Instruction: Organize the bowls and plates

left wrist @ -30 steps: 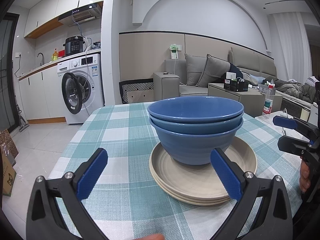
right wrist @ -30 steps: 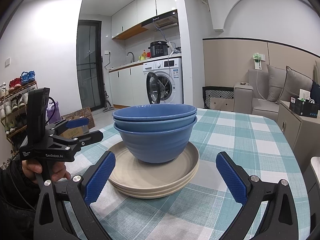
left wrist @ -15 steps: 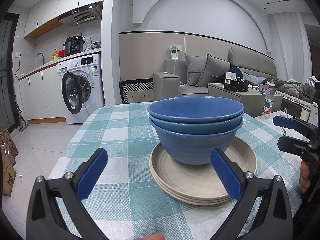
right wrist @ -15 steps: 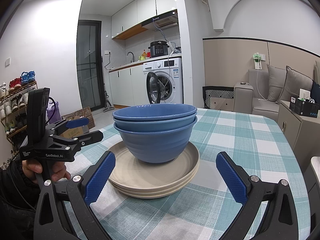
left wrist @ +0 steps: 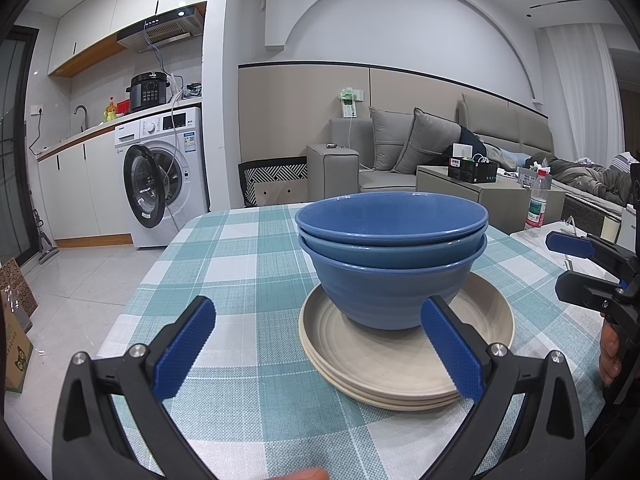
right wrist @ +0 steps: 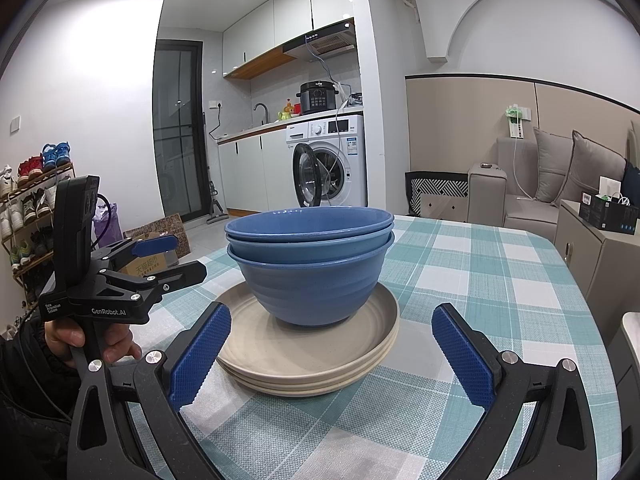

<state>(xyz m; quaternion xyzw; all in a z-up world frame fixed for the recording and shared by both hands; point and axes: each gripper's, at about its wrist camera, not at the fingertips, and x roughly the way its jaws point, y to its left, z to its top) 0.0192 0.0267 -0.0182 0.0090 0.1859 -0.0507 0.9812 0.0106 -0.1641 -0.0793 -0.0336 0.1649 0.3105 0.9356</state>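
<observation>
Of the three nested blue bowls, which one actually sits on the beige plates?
The bottom bowl, the deepest, with a ribbed wall: its base rests on the top beige plate. The other two bowls only nest inside it, showing little but their rims.

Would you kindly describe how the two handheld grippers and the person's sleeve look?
Both the left gripper and right gripper have black frames, silver screws and blue knurled finger pads. The left one's body reads "GenRobot.AI" in white, with a black cable. The sleeve is black.

Black tongs (right wrist: 330, 354), blue knurled pads (right wrist: 200, 356)
</observation>
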